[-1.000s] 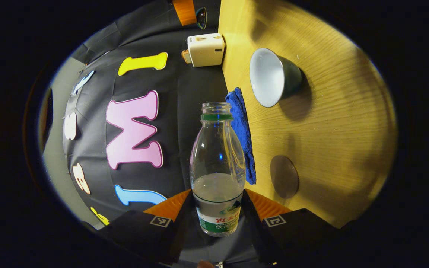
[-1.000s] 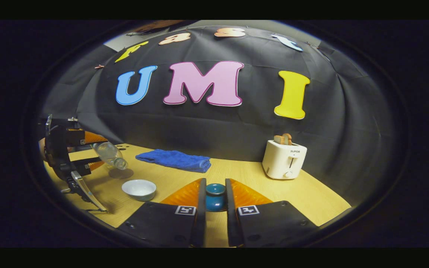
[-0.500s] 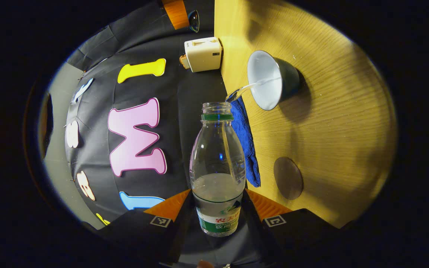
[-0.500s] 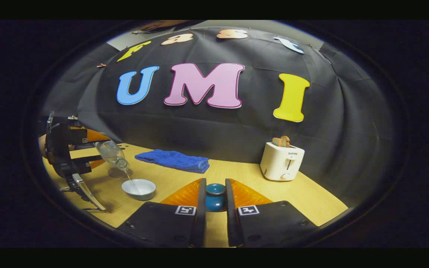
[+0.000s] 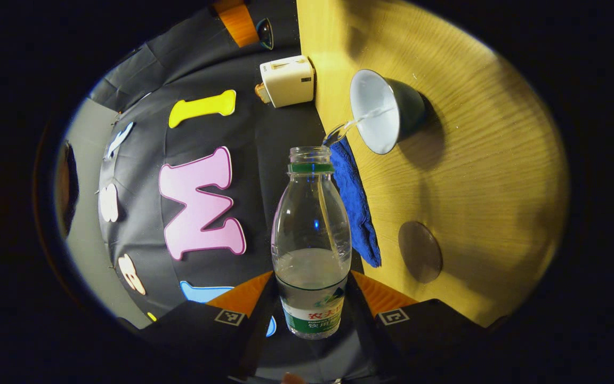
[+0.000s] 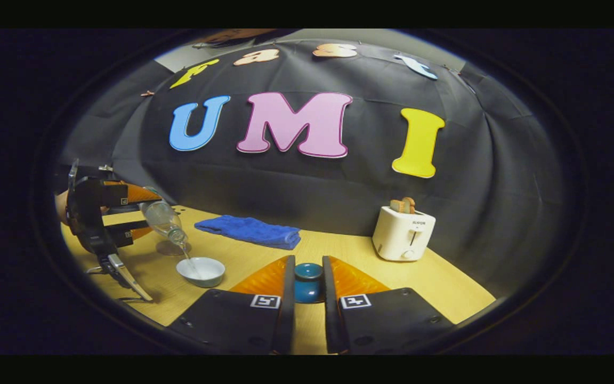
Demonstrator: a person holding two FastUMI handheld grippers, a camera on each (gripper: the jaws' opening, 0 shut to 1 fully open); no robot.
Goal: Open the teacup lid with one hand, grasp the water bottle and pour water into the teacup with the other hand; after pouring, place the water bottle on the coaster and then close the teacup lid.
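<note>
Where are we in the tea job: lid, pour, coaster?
Done: the lid is off the teacup, clamped in the right gripper. In hand: the left gripper holds the tilted water bottle, and a thin stream of water runs from its mouth into the teacup. Left: stop pouring, stand the bottle on the bare coaster, then put the lid back.
</note>
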